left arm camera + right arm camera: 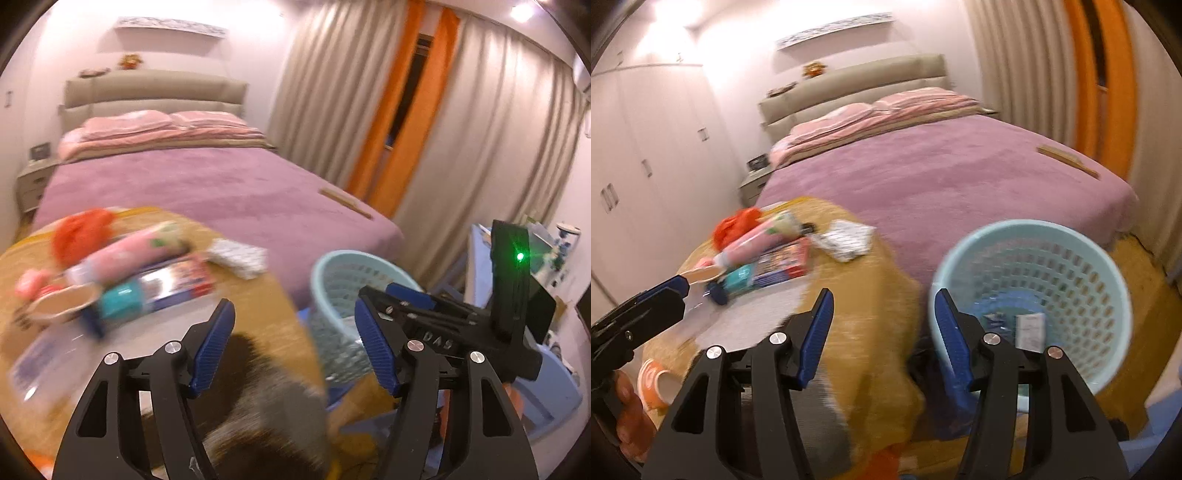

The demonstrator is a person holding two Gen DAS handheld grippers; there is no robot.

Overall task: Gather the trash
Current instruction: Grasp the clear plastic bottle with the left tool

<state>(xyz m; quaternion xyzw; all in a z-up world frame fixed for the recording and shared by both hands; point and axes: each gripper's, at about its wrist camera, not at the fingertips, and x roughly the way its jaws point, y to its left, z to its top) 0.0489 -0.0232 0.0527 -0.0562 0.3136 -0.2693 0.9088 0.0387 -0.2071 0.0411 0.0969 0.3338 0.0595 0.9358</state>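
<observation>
A pile of trash lies on a round table with a yellow cloth [255,295] [886,280]: a red crumpled bag [83,230] [737,221], a pink tube [129,251] [757,240], a red and blue flat packet [177,282] [783,266], a teal wrapper [122,297] [738,278] and a white crumpled wrapper [240,256] [847,238]. A light blue mesh basket [343,273] [1030,295] stands right of the table with a few scraps inside. My left gripper [295,347] is open and empty above the table's near edge. My right gripper [882,332] is open and empty between table and basket; it also shows in the left wrist view [399,295].
A bed with a purple cover [207,184] [942,173] stands behind the table, a thin wooden stick [347,203] [1067,160] on its corner. Grey and orange curtains [406,110] hang on the right. White wardrobes [646,166] line the left wall. A blue desk [480,251] stands far right.
</observation>
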